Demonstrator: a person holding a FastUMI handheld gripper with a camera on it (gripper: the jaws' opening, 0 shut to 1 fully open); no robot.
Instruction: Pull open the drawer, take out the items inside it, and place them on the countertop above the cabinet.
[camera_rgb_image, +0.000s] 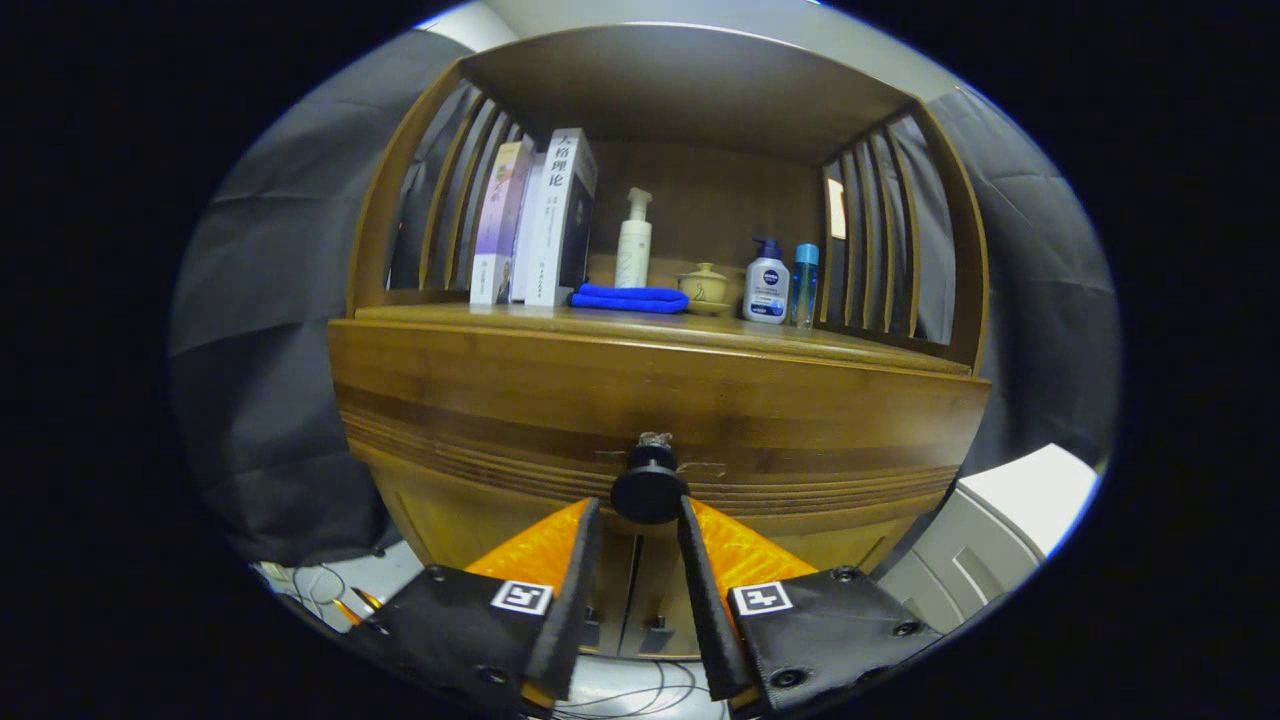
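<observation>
claw (640, 512): fingers closed on round knob (648, 490) | drawer (660, 420): front flush, shut | countertop (700, 330): books (540, 215), blue cloth (628, 298), bottles (766, 282)

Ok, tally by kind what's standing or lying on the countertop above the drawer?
Books: 3
Bottles (pump bottle, second pump bottle, blue-capped bottle): 3
Folded blue cloth: 1
Lidded cup: 1
Total: 8
The gripper has its fingers either side of the drawer knob.
</observation>
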